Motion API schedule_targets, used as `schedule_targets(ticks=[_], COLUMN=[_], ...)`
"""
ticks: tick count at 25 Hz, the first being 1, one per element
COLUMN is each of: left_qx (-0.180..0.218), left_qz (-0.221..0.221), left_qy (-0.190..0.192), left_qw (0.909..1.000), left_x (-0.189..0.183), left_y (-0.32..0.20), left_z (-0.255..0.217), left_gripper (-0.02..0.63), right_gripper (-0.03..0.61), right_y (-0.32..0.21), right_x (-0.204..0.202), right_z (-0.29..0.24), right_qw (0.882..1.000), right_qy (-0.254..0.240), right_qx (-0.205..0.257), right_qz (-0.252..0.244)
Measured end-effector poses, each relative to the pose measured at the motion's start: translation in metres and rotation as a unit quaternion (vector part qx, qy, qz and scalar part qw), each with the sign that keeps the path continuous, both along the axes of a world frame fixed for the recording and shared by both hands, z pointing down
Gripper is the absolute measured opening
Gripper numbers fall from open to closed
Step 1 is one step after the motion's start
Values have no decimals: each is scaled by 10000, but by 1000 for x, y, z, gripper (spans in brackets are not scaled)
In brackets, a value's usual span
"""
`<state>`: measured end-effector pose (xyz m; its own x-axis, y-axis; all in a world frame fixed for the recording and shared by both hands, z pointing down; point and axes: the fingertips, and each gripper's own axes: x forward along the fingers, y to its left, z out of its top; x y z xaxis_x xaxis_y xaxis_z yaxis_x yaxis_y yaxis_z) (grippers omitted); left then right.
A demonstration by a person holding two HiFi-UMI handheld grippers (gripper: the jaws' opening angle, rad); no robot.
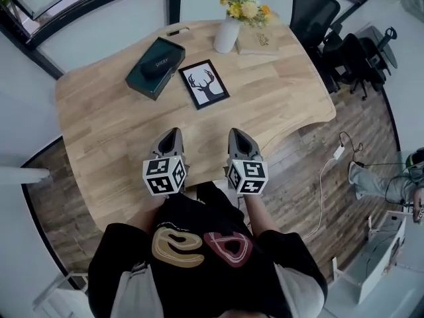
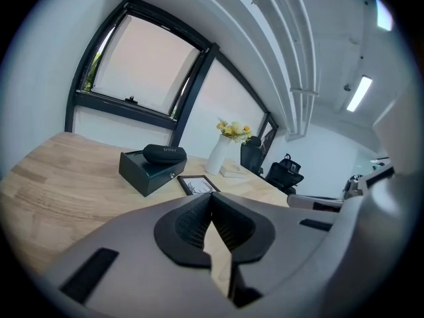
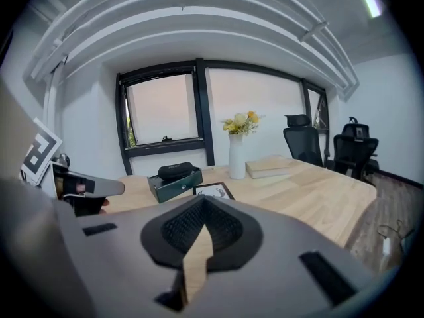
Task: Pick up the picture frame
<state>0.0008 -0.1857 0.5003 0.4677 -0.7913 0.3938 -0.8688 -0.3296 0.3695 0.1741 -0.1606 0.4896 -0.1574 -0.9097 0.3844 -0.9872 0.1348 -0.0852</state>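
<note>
Shut and empty, the left gripper (image 1: 171,136) and right gripper (image 1: 240,136) hang over the near edge of the light wooden table (image 1: 112,138). Nothing is done yet: the black-rimmed picture frame (image 1: 204,83) with a stag print lies flat at mid-table, untouched, with reach and grasp left. Beside it a dark green box (image 1: 147,78), inside unseen, carries a black glasses case (image 1: 159,63). A white vase (image 1: 226,36) holds yellow flowers (image 1: 246,6).

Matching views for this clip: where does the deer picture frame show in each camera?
Head view: picture frame, upper centre, lying flat.
Left gripper view: picture frame, just below centre.
Right gripper view: picture frame, just below centre.
Shared landmark: white vase of yellow flowers, behind and right of the frame.
</note>
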Motion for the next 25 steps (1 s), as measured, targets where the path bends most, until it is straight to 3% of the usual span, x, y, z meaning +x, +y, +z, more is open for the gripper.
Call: schedule_targets(ticks=[10,22,25], left_qx=[-48,-637,-728], left_qz=[-675,-1127,-1193], left_qy=[85,227,227], left_qw=[9977,9913,9899], left_x=[23,42,46], left_y=[-55,-115,-129], left_z=[2,29,37], left_gripper=[17,18,22], right_gripper=[11,12,60], right_y=[-82,-175,-186], right_x=[28,37,28], right_z=[-1,11,23], right_qw=[9954,9844,9757], right_qy=[173,434,474], right_qx=[-298,-629,-868], right_qz=[-898,-1585,-1956])
